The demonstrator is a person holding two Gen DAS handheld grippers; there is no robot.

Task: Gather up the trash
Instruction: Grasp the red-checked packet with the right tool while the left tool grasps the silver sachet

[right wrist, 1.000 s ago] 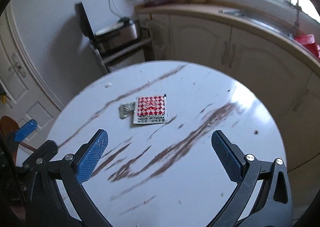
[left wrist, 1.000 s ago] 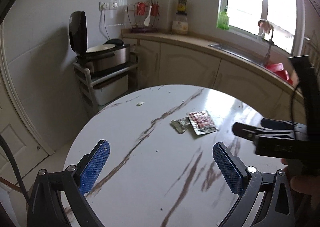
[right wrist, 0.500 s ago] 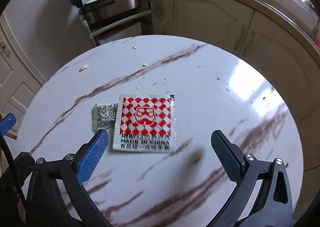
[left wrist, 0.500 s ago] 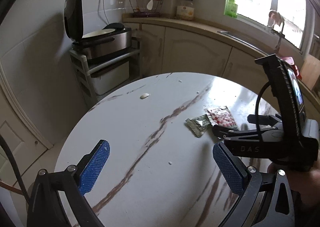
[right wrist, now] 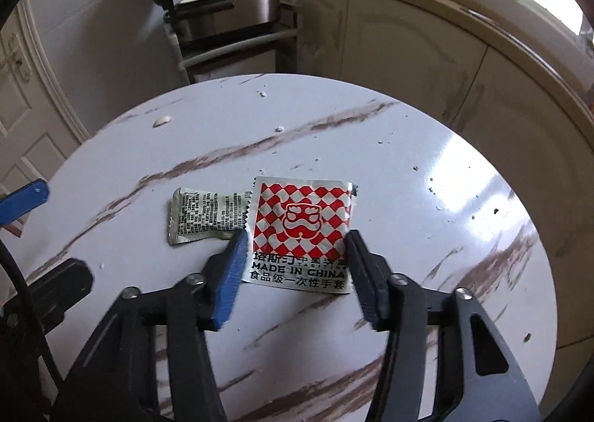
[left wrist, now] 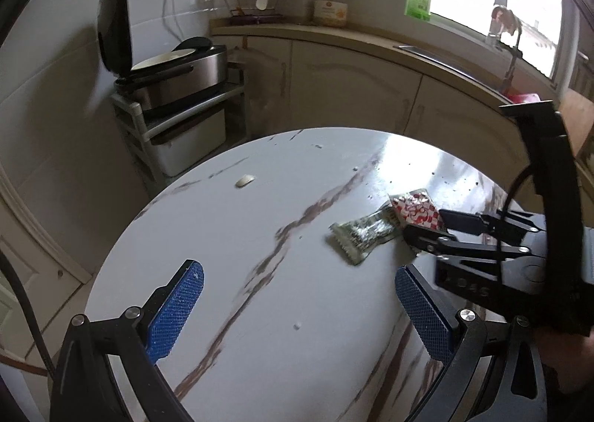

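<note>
Right gripper (right wrist: pixel 295 249), jaws just closing, pinches the red-checked packet (right wrist: pixel 302 221) at both side edges on the round marble table (right wrist: pixel 427 236). A silver wrapper (right wrist: pixel 202 216) lies touching the packet's left edge. Left gripper (left wrist: pixel 297 305) hovers wide open, empty.

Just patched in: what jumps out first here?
The red checkered packet near the middle of the round table, with the right claw down over it, jaws just closing against its side edges. Left of it lies a silver wrapper; the left claw hangs open nearby.
</note>
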